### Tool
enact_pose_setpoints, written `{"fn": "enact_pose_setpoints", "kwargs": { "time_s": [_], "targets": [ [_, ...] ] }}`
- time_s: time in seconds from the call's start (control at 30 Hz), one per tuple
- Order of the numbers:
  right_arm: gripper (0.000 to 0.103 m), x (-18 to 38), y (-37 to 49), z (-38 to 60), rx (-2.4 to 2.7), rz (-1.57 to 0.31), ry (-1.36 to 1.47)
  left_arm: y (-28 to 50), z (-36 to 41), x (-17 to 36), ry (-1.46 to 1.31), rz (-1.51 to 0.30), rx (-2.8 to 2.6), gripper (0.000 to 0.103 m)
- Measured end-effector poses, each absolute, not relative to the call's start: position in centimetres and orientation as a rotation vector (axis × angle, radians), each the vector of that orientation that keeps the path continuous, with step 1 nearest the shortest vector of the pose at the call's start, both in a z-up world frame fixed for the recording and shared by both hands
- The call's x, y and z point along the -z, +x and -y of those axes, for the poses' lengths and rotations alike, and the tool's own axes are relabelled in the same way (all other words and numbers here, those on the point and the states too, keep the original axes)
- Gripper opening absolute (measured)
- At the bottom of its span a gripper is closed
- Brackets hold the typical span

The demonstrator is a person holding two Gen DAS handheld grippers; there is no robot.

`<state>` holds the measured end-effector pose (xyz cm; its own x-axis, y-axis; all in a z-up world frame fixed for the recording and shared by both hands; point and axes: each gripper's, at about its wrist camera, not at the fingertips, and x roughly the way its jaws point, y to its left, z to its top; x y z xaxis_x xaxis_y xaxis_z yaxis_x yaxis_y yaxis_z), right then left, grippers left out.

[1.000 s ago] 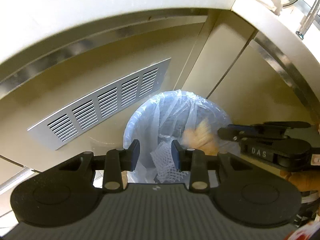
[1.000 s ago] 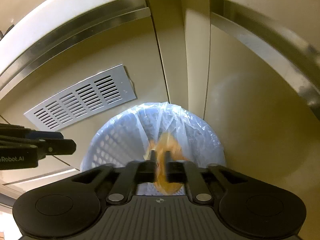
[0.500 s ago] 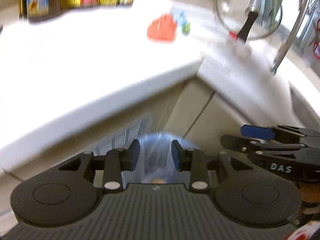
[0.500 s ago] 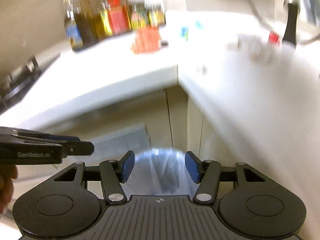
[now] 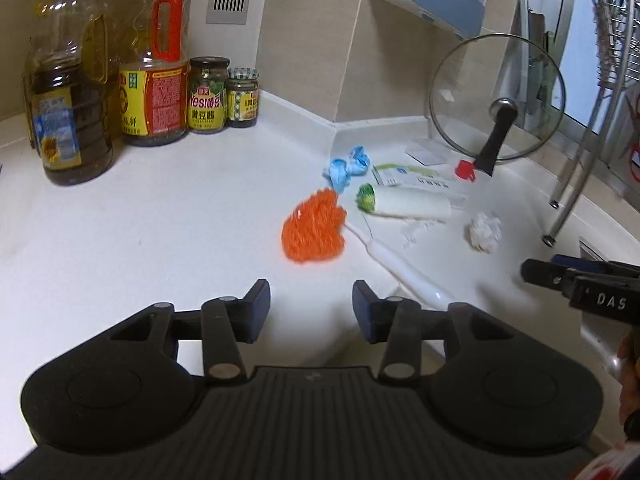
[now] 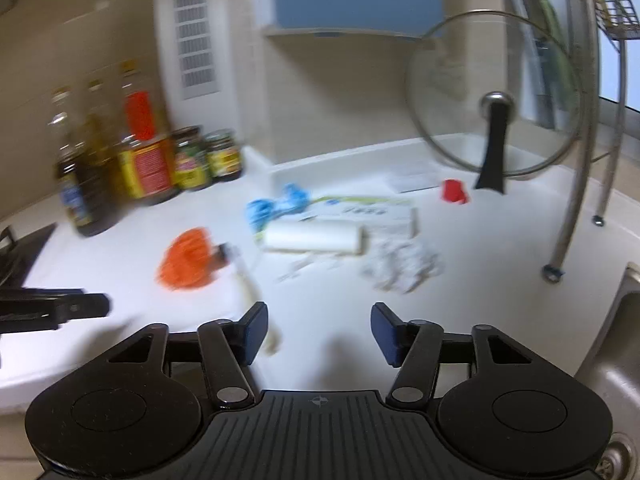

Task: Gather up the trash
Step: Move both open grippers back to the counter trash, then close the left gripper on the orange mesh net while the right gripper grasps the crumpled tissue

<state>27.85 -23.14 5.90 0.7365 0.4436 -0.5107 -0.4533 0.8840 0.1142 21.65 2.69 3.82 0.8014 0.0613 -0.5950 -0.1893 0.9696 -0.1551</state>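
Both hand-held grippers face the white desk (image 5: 120,240) corner where the trash lies.

Left hand-held gripper (image 5: 311,304): released, nothing between its blue pads; its jaws have just been opening. Right hand-held gripper (image 6: 319,330): also released and empty, set wider apart, jaws likewise just opening.

Trash in view, all on the desk ahead of the grippers:
- orange mesh net bundle (image 5: 314,227), nearest the left hand-held gripper, straight ahead and just beyond its fingertips.
- crumpled white paper ball (image 5: 485,231), off to the right in the left wrist view; in the right wrist view it sits ahead and slightly right of the jaws.
- white paper roll with a green end (image 5: 404,202), lying flat, long axis running left to right across both views.
- crumpled blue wrapper (image 5: 347,166) behind the net, near the wall corner.
- small red cap (image 5: 466,170) by the leaning glass pot lid (image 5: 496,98).
- a white stick-like handle (image 5: 394,260) runs from the net towards the desk edge; what it is I cannot tell.

Judgement: left hand is better placed for the orange net, right hand for the paper ball. Each needs a forward and downward reach. The roll, if taken, calls for jaws closing across its short width. Oil bottles and jars (image 5: 160,72) stand well apart at the left, not trash.
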Motion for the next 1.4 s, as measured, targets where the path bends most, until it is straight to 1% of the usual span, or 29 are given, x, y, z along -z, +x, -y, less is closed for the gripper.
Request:
{"fn": "enact_pose_setpoints", "kwargs": {
  "time_s": [0.1, 0.27, 0.43, 0.73, 0.9, 0.97, 1.0, 1.17, 1.27, 1.4],
  "targets": [
    [0.073, -5.9, 29.9, 24.1, -0.461, -0.548, -0.007, 23.5, -3.0, -3.9, -0.203, -0.619, -0.151, 0.048],
    [0.075, -5.5, 33.1, 24.0, -0.433, -0.560, -0.012, 26.7, -3.5, -3.1, -0.183, -0.631, -0.175, 0.056],
    [0.075, -4.9, 35.1, 23.3, -0.442, -0.571, -0.018, 29.2, -3.9, -2.4, -0.177, -0.640, -0.182, 0.059],
    [0.075, -4.0, 36.7, 22.7, -0.422, -0.596, -0.020, 32.3, -3.6, -1.0, -0.150, -0.685, -0.164, 0.059],
    [0.075, -3.7, 37.5, 22.6, -0.408, -0.603, -0.019, 33.3, -3.5, -0.6, -0.134, -0.704, -0.162, 0.052],
    [0.075, -3.5, 37.8, 22.5, -0.404, -0.609, -0.020, 33.6, -3.5, -0.4, -0.130, -0.711, -0.164, 0.043],
    [0.075, -3.3, 37.9, 22.5, -0.401, -0.612, -0.021, 33.7, -3.5, -0.4, -0.131, -0.715, -0.165, 0.043],
    [0.075, -2.8, 38.3, 22.1, -0.385, -0.625, -0.020, 33.8, -3.8, -0.3, -0.139, -0.719, -0.171, 0.030],
    [0.075, -2.7, 38.6, 22.0, -0.375, -0.627, -0.015, 33.5, -4.0, -0.6, -0.137, -0.707, -0.177, 0.026],
    [0.075, -2.5, 38.9, 21.6, -0.371, -0.622, -0.027, 32.9, -4.1, -1.2, -0.148, -0.694, -0.181, 0.026]
  ]
}}
